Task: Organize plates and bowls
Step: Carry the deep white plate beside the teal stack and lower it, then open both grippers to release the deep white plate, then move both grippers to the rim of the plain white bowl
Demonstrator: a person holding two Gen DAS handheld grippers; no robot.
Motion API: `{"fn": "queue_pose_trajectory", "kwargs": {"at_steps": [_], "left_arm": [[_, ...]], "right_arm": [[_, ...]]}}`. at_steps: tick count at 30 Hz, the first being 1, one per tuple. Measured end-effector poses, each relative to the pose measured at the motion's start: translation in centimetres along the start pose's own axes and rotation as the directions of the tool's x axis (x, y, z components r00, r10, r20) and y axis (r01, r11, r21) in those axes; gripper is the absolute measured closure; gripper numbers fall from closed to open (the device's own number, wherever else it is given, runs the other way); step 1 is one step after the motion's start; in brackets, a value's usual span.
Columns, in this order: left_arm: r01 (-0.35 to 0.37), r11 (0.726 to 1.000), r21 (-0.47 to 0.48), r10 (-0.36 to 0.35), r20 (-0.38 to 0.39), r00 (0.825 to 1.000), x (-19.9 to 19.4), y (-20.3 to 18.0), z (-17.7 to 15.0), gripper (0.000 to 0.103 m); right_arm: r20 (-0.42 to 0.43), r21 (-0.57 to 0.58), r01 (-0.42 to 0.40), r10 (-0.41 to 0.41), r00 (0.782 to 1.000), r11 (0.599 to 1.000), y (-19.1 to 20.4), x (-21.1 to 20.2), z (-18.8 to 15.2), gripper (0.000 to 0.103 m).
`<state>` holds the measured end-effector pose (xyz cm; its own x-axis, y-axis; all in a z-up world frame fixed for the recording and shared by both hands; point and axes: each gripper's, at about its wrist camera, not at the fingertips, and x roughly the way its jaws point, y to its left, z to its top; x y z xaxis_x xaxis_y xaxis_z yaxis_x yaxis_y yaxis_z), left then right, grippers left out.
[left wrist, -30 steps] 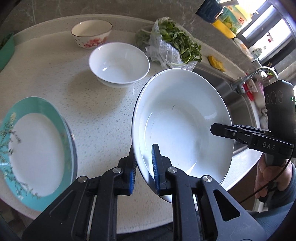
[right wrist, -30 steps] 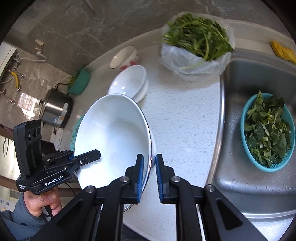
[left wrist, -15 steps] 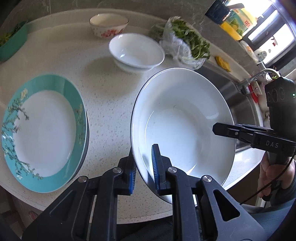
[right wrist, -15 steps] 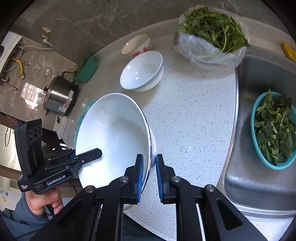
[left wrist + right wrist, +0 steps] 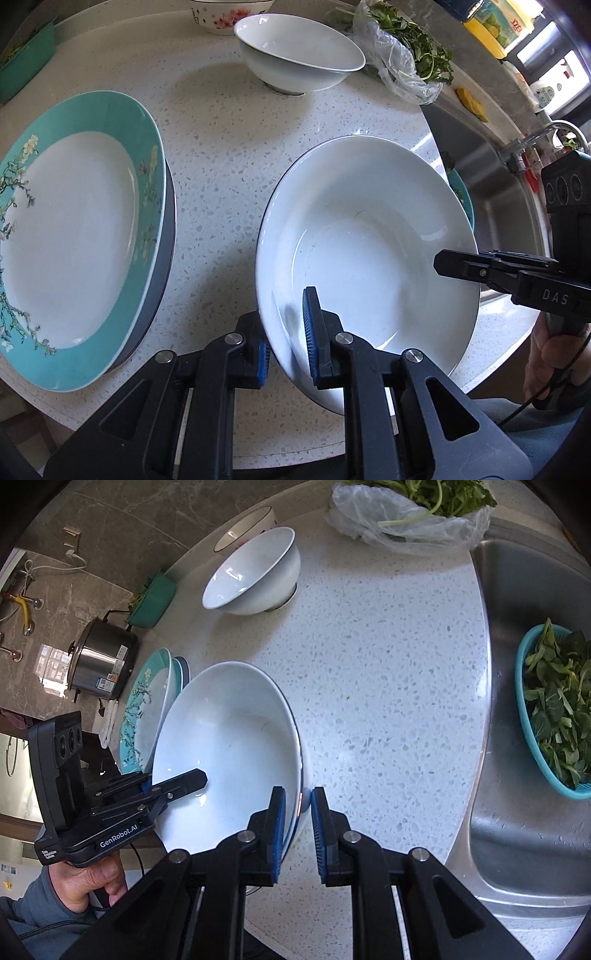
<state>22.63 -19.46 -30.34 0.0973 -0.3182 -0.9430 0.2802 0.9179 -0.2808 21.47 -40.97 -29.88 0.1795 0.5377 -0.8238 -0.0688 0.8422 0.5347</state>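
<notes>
- Your left gripper (image 5: 286,338) is clamped on the near rim of the deep white plate (image 5: 369,251), at its 7 o'clock edge; your right gripper (image 5: 297,818) pinches the opposite rim.
- That plate hangs tilted above the speckled countertop (image 5: 221,166), with the teal-rimmed plate stack (image 5: 74,229) at its 9 o'clock.
- Both grips bite only thin glazed rim, so uneven lowering could let it slide out.
- Drifting toward 3 o'clock risks the counter edge and the sink (image 5: 535,830).
</notes>
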Motion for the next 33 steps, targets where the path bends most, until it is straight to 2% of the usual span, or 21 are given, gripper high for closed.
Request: {"fn": "queue_pose_trajectory", "kwargs": {"at_steps": [7,8,10,11,12,13,14,15,17,19,21,23,24,27,30,33], "left_arm": [[-0.002,1.0,-0.01,0.002,-0.001,1.0,0.4,-0.1,0.5,0.088],[-0.001,1.0,-0.018,0.001,-0.005,1.0,0.4,-0.1,0.5,0.085],[-0.009,1.0,-0.027,0.009,-0.006,1.0,0.1,0.2,0.4,0.063],[-0.014,1.0,-0.028,0.014,0.001,1.0,-0.3,0.3,0.3,0.037],[-0.023,0.999,-0.028,0.024,0.014,1.0,-0.9,0.3,0.2,0.025],[-0.035,0.999,-0.027,0.036,0.025,0.999,-1.7,0.3,0.1,0.025],[-0.04,0.999,-0.028,0.041,0.023,0.999,-2.3,0.4,0.2,0.025],[-0.039,0.999,-0.037,0.039,0.021,0.999,-3.2,0.5,0.3,0.025],[-0.007,0.998,-0.054,0.009,0.038,0.999,-5.5,0.7,0.9,0.021],[0.043,0.998,-0.04,-0.039,0.089,0.995,-8.5,0.9,2.6,0.014],[0.05,0.999,0.013,-0.052,0.149,0.988,-11.7,1.2,5.8,0.003],[0.05,0.997,0.063,-0.062,0.207,0.976,-13.8,1.8,9.2,0.001],[0.059,0.995,0.076,-0.074,0.212,0.975,-14.2,2.5,11.4,0.0],[0.128,0.988,0.082,-0.139,0.156,0.978,-12.2,4.5,16.7,0.0],[0.109,0.989,0.1,-0.115,0.058,0.992,-7.8,5.8,20.8,0.0],[0.12,0.987,0.103,-0.116,-0.047,0.992,-3.1,6.5,23.3,0.0]], "right_arm": [[-0.002,0.004,-0.015,0.015,1.0,1.0,-0.4,-0.1,0.1,0.085],[0.0,0.007,-0.018,0.018,1.0,1.0,-0.5,-0.2,-0.1,0.084],[0.008,0.008,-0.019,0.019,1.0,1.0,-0.4,-0.4,-0.2,0.083],[0.012,0.006,-0.02,0.02,1.0,1.0,-0.4,-0.6,-0.2,0.082],[0.016,0.004,-0.019,0.019,1.0,1.0,-0.4,-0.9,-0.3,0.076],[0.021,0.007,-0.017,0.017,1.0,1.0,-0.5,-1.4,-0.3,0.065],[0.029,0.011,-0.016,0.016,0.999,1.0,-0.6,-1.9,-0.2,0.061],[0.047,0.013,-0.016,0.015,0.999,1.0,-0.8,-2.9,0.0,0.057],[0.083,0.011,-0.016,0.015,0.996,1.0,-1.1,-4.7,0.8,0.056],[0.13,0.02,-0.021,0.018,0.991,1.0,-1.3,-6.6,2.4,0.043],[0.187,0.028,-0.041,0.035,0.982,0.999,-1.0,-8.7,5.1,0.035],[0.228,-0.005,-0.046,0.046,0.972,0.999,0.3,-9.8,7.8,0.03],[0.244,-0.022,-0.042,0.046,0.969,0.999,1.0,-10.1,8.9,0.027],[0.264,-0.036,-0.041,0.049,0.963,0.999,2.8,-9.6,12.4,0.018],[0.237,0.03,-0.007,0.0,0.972,1.0,3.1,-7.0,15.0,0.018],[0.191,0.123,-0.026,0.002,0.982,0.992,2.0,-4.1,15.8,0.018]]}}
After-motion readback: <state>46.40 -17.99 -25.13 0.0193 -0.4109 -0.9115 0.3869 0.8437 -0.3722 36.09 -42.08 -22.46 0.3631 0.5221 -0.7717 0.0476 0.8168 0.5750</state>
